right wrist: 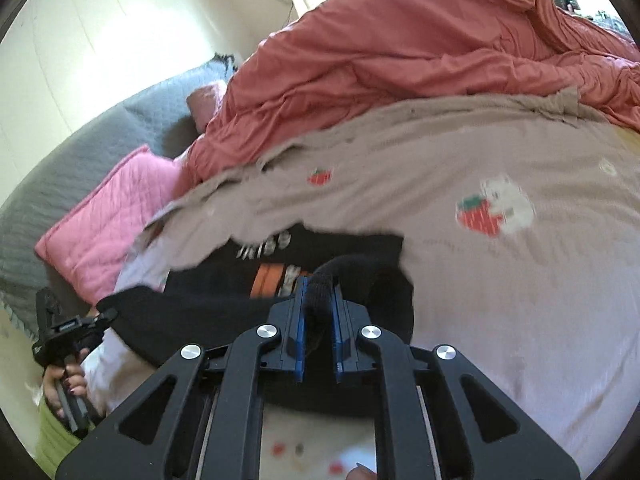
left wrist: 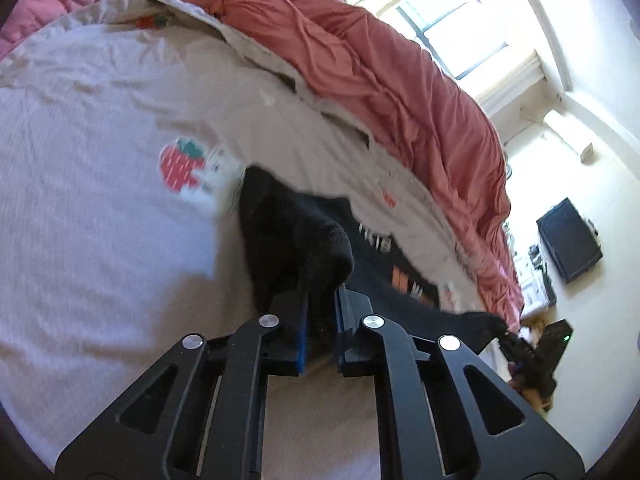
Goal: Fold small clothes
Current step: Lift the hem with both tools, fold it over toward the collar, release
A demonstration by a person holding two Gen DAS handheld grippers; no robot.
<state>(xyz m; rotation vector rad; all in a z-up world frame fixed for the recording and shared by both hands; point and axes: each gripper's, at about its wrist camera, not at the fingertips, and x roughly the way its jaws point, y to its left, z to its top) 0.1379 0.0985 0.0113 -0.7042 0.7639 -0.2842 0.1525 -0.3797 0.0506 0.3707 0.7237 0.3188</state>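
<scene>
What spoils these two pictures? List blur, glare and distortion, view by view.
Left wrist view: the window is blown out white, the strawberry-print bedsheet is motion-smeared, and the fisheye bows the bed. Right wrist view: the strawberry print is smeared, the black printed T-shirt has soft lettering, and the corners are vignetted dark.

Bunched red duvet (left wrist: 400, 92) beyond open sheet (left wrist: 100, 240)

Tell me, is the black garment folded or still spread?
Not folded yet. The black T-shirt lies mostly spread on the bedsheet, print facing up, with bunched edges pinched by the left gripper and right gripper.
</scene>
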